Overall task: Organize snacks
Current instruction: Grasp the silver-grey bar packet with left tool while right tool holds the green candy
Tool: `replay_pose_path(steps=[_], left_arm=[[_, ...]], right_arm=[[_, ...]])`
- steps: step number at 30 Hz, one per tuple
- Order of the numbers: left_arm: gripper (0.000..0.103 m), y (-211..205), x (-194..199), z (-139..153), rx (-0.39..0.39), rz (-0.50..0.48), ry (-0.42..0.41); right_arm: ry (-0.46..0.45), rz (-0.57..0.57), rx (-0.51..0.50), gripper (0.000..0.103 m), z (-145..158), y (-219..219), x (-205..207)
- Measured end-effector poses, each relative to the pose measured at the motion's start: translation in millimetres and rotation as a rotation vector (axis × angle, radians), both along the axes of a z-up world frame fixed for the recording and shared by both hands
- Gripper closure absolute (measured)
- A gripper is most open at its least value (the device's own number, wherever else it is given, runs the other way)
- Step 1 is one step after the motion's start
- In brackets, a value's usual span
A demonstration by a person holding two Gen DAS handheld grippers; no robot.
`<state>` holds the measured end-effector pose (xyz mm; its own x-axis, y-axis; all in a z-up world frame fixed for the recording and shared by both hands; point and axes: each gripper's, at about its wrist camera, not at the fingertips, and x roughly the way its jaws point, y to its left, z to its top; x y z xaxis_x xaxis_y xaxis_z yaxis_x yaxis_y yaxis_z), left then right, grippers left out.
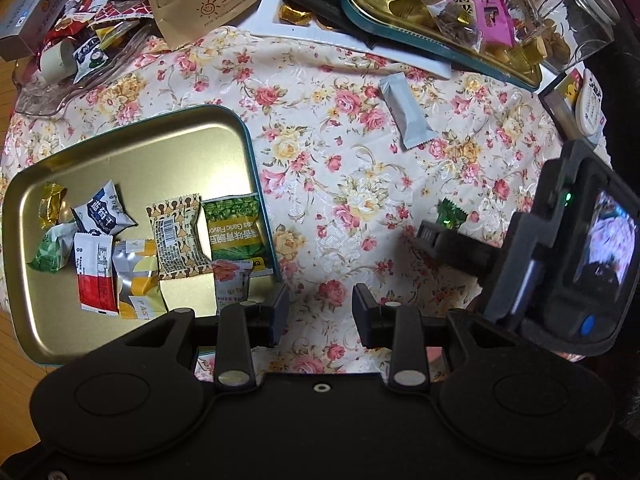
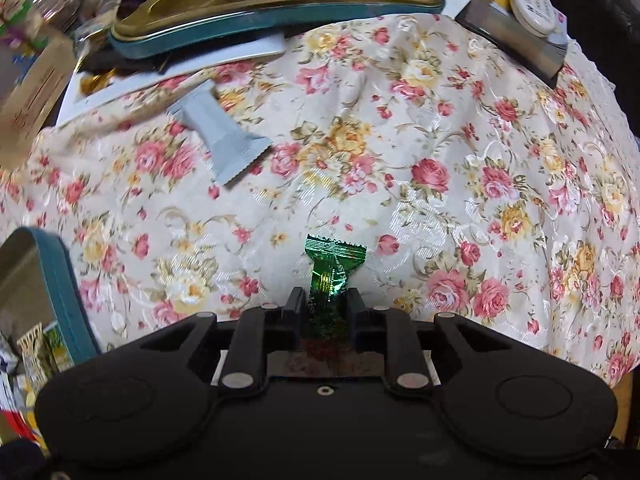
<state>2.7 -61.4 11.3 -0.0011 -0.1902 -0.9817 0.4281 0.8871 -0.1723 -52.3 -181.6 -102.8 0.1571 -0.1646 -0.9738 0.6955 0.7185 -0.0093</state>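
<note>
My right gripper (image 2: 323,300) has its fingers clamped on a green foil candy (image 2: 330,270), gripping the wrapper's lower half just above the floral tablecloth (image 2: 440,140). The candy's long axis runs straight away from me along the fingers, its crimped end pointing forward. My left gripper (image 1: 320,310) stands apart with nothing between the jaws, only cloth below. Only the left view shows the inside of the gold tin tray (image 1: 132,136) beside it, holding several wrapped snacks; the right view catches just its teal corner. Both views show a grey sachet (image 1: 406,114) lying diagonally on the cloth farther out, near the heaped tin (image 1: 400,36).
</note>
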Motion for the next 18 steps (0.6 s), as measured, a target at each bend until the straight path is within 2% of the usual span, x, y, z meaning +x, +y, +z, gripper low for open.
replay_pose_path(steps=[5, 10, 13, 18], left_arm=[[0.06, -7, 0, 2, -0.023, -0.01, 0.005], [0.06, -19, -4, 4, -0.027, -0.029, -0.009], [0.06, -27, -5, 4, -0.035, -0.036, -0.013], [0.06, -38, -7, -2, -0.019, -0.035, -0.019]], right_arm=[[-0.009, -0.009, 0.007, 0.082, 7, -11, -13], [0.011, -0.043, 0.04, 0.082, 26, -29, -34], [0.033, -0.035, 0.043, 0.082, 42, -40, -46], [0.049, -0.01, -0.013, 0.082, 81, -52, -62]])
